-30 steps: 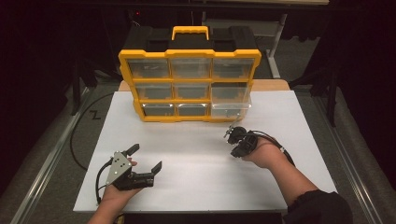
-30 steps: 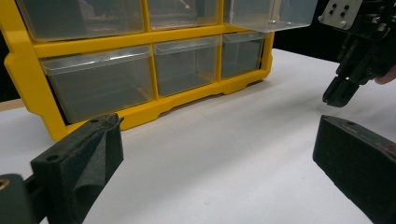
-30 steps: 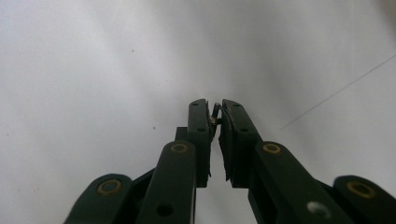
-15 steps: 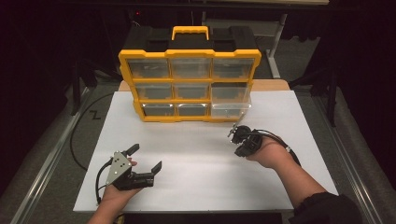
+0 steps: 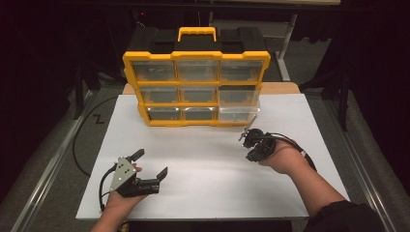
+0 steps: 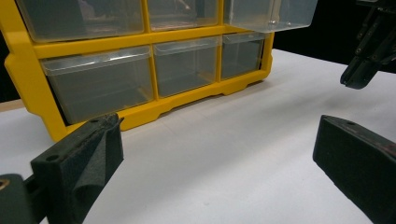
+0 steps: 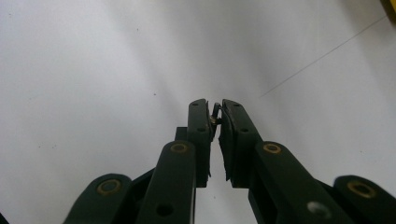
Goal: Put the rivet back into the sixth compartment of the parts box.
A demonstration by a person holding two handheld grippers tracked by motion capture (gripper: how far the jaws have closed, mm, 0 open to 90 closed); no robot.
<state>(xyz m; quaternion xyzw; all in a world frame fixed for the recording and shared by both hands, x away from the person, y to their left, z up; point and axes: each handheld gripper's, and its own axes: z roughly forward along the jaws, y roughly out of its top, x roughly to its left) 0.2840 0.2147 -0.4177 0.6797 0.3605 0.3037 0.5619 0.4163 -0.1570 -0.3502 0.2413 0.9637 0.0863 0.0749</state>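
Clearly the right gripper (image 5: pixel 247 136) has its jaws pinched nearly together on a small metal part (image 7: pixel 215 114), something like a screw, though too small to tell exactly. It hangs just in front of the organizer (image 5: pixel 196 87), below its pulled-out right middle drawer (image 5: pixel 238 99). The left gripper (image 5: pixel 151 163) rests well off to the side, jaws wide and holding nothing.

The grip looks thin: only the very tips catch the part, so any tilt or loosening could let it drop onto the mat (image 5: pixel 203 164) and roll away. Bumping the jutting drawer on the way up could also knock it loose.

Under both grippers lies a white mat on a table, with dark floor and black surroundings beyond the organizer.
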